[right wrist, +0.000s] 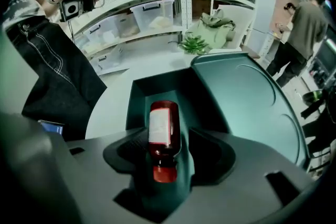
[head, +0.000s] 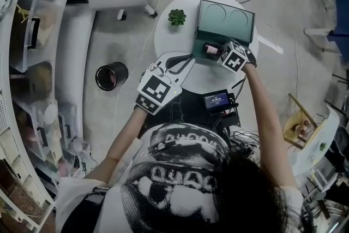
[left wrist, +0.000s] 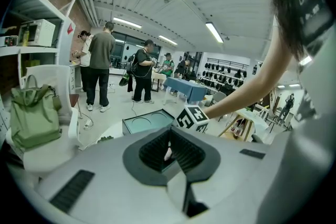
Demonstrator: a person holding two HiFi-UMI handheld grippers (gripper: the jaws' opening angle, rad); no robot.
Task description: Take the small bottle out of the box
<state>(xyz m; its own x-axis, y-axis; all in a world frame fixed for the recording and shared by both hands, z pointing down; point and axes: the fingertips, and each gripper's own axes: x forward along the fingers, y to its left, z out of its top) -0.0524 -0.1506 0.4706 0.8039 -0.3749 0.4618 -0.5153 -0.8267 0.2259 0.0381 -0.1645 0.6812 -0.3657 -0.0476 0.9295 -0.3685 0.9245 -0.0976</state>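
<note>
Unfinished: the small red bottle (right wrist: 164,123) lies in the open box (right wrist: 137,99) between the right gripper's (right wrist: 169,139) parted fingers; the left gripper's (left wrist: 169,147) are nearly together, empty.

The head view looks steeply down from above the person onto the round table (head: 169,43), the box (head: 226,22) lying toward one o'clock. The left gripper view sits low at the table's near edge and faces across it to the box at twelve o'clock. The right gripper view peers into the box from very close. All three share that box.
</note>
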